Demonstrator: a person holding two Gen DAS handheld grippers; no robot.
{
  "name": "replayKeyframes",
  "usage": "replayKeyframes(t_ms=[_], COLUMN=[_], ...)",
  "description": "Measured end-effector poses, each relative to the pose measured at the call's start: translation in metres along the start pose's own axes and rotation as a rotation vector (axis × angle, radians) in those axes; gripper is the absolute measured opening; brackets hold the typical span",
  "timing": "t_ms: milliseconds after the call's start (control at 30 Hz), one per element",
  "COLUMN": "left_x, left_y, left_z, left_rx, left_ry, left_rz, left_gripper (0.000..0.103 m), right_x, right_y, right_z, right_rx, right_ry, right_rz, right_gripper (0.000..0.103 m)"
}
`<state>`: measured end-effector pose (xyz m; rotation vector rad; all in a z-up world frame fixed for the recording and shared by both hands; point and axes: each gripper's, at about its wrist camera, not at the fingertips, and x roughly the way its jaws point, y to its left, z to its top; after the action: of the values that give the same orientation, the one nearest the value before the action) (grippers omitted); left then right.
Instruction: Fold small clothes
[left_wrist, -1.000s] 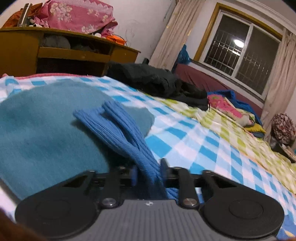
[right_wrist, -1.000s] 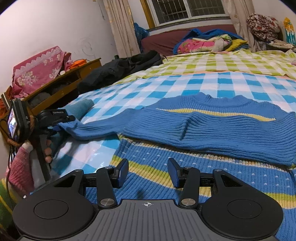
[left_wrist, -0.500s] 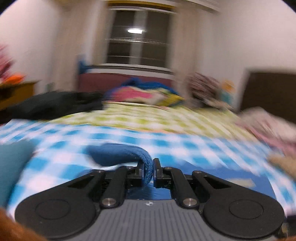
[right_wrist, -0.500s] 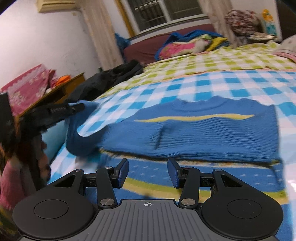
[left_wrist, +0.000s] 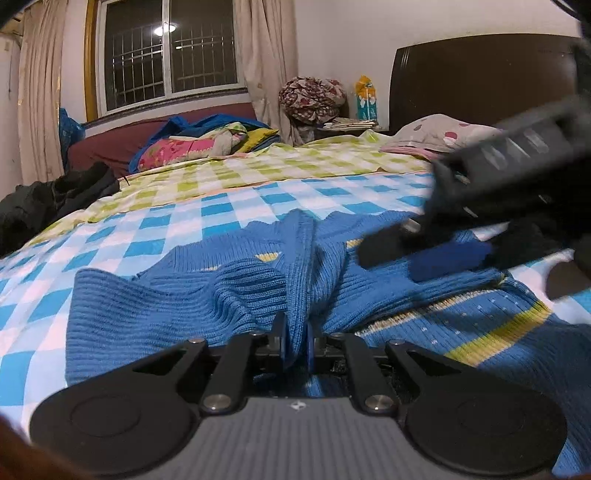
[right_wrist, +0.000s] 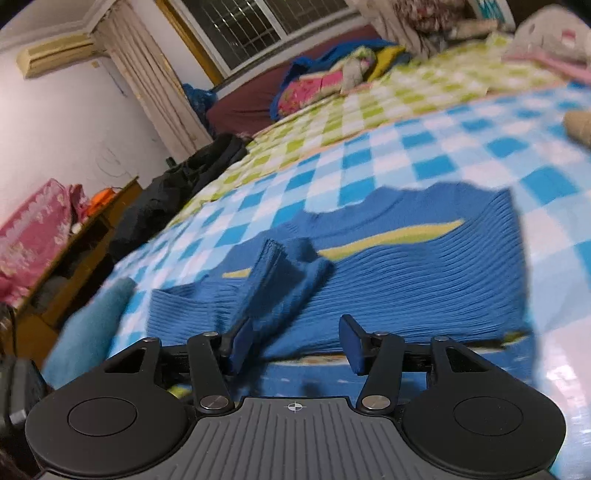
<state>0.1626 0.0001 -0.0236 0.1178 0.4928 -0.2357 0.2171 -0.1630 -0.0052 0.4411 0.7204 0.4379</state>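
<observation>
The left gripper pinches the ribbed blue sweater's sleeve tight. The right gripper is opening wide, holding nothing, above the soft knit sweater.

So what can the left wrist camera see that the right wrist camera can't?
Only the left wrist view shows the dark headboard, the left gripper with its jaws shut on the sweater's sleeve, and the right gripper from outside, blurred. Only the right wrist view shows the wooden desk, the air conditioner and the right gripper, jaws opening, nothing pinched. Both show the blue sweater, checked bedspread and window.
</observation>
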Motion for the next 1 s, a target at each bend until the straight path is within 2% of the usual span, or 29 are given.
replayKeyframes(t_ms=[267, 467, 567, 733, 833, 1000], left_x=[-0.003, -0.005, -0.006, -0.003, -0.003, -0.005], left_y=[0.003, 0.007, 0.009, 0.015, 0.015, 0.017], left_z=[-0.005, -0.007, -0.008, -0.009, -0.008, -0.011], left_rx=[-0.013, -0.037, -0.052, -0.056, -0.055, -0.058], left_ry=[-0.029, -0.043, -0.047, -0.053, -0.057, -0.059], left_rz=[-0.027, -0.055, -0.063, -0.072, -0.074, -0.077], left_gripper=[0.017, 0.017, 0.017, 0.017, 0.017, 0.017], right_x=[0.028, 0.056, 0.058, 0.045, 0.037, 0.048], right_y=[0.027, 0.031, 0.031, 0.031, 0.033, 0.036], right_z=[0.013, 0.020, 0.022, 0.023, 0.025, 0.026], right_rx=[-0.008, -0.005, -0.004, -0.017, 0.000, 0.010], right_ry=[0.041, 0.089, 0.092, 0.097, 0.100, 0.120], right_rz=[0.021, -0.086, -0.142, -0.174, -0.156, -0.150], right_gripper=[0.052, 0.050, 0.036, 0.036, 0.039, 0.039])
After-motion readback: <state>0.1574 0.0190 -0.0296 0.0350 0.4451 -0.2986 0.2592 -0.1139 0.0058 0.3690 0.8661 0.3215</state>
